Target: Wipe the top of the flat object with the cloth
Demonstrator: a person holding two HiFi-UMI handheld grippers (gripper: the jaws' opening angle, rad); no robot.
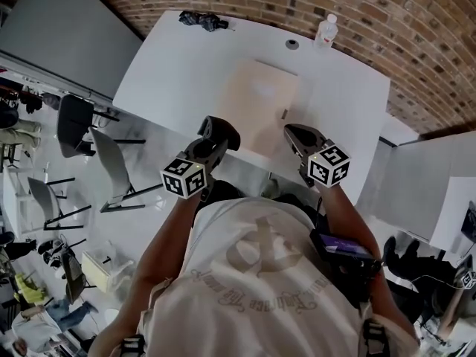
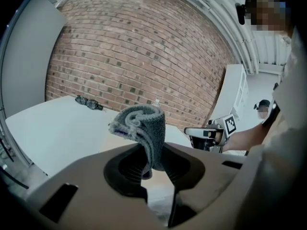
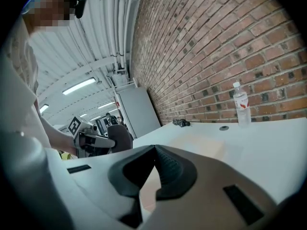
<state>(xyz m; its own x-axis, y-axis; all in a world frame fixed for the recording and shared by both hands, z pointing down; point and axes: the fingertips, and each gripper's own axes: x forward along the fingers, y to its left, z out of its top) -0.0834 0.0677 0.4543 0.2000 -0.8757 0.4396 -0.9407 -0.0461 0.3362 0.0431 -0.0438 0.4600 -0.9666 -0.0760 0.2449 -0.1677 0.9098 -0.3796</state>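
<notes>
White table [image 1: 171, 73], bottle [image 1: 326, 30] upright. L tongs [image 2: 154, 158] clamp cloth [image 2: 141, 123]; R tongs [image 3: 154, 163] closed, empty.

The left gripper [image 2: 154, 164] pinches a grey cloth [image 2: 143, 128] above what seems a tan board [image 2: 111, 142].

Nothing can be read: the curved lettering on the shirt [image 1: 262, 277] is blurred, and the bottle [image 1: 326, 30] beyond the jaws has too small a label.

The dark lump [image 1: 202, 21] at the far end of the counter [image 1: 171, 73] is too small to tell. The bottom end of the cloth [image 2: 143, 126] hides inside the left tongs [image 2: 154, 163].
</notes>
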